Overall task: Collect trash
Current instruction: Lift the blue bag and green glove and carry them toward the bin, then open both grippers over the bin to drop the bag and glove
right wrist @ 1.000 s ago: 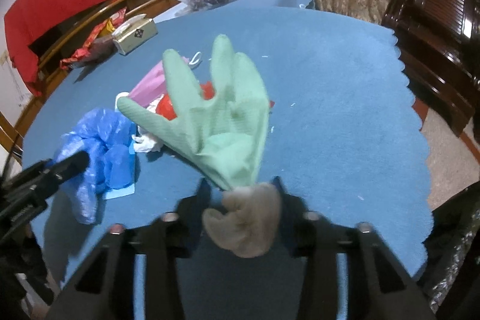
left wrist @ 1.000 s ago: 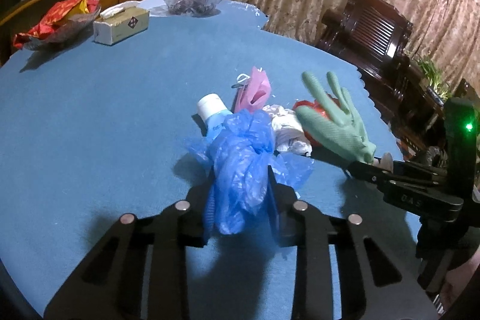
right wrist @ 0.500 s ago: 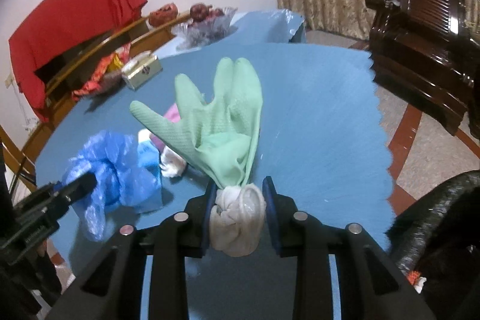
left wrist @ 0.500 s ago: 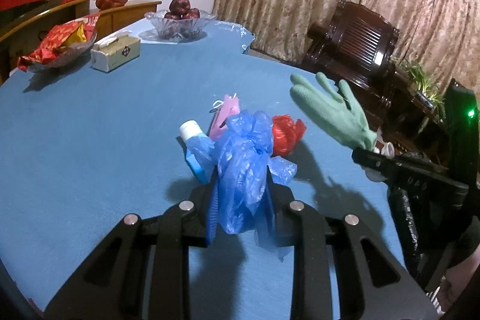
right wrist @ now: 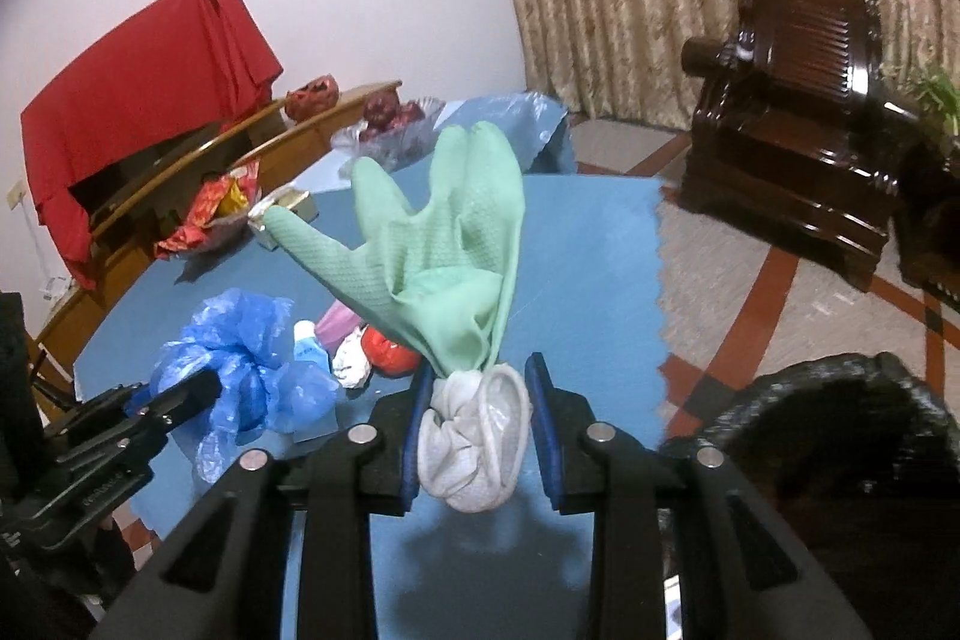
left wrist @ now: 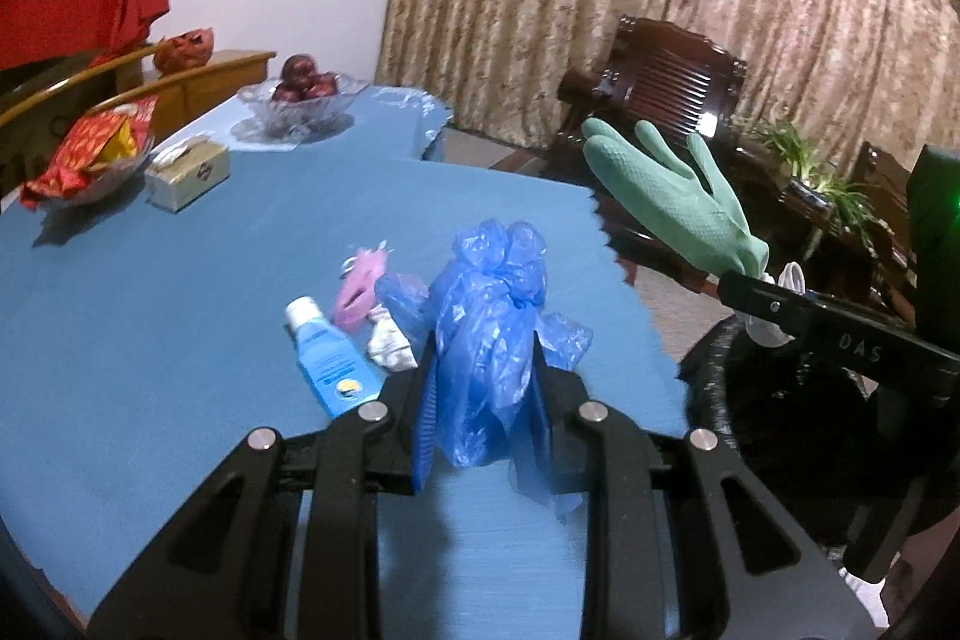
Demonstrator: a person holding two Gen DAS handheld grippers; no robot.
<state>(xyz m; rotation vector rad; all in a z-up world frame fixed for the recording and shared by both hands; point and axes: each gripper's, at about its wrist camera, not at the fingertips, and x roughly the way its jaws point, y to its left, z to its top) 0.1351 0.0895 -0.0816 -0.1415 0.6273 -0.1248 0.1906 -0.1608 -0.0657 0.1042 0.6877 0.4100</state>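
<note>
The left gripper [left wrist: 480,370] is clamped on a crumpled blue plastic bag [left wrist: 486,316] held above the blue table [left wrist: 150,340], while the right gripper [right wrist: 477,400] pinches the bunched cuff of a mint-green rubber glove [right wrist: 438,244], with a black-lined trash bin [right wrist: 840,436] just right of it.

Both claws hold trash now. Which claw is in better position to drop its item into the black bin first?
Probably the right claw. Holding the green glove, it is beside the black bin; the left claw, with the blue bag, is over the table.
</note>
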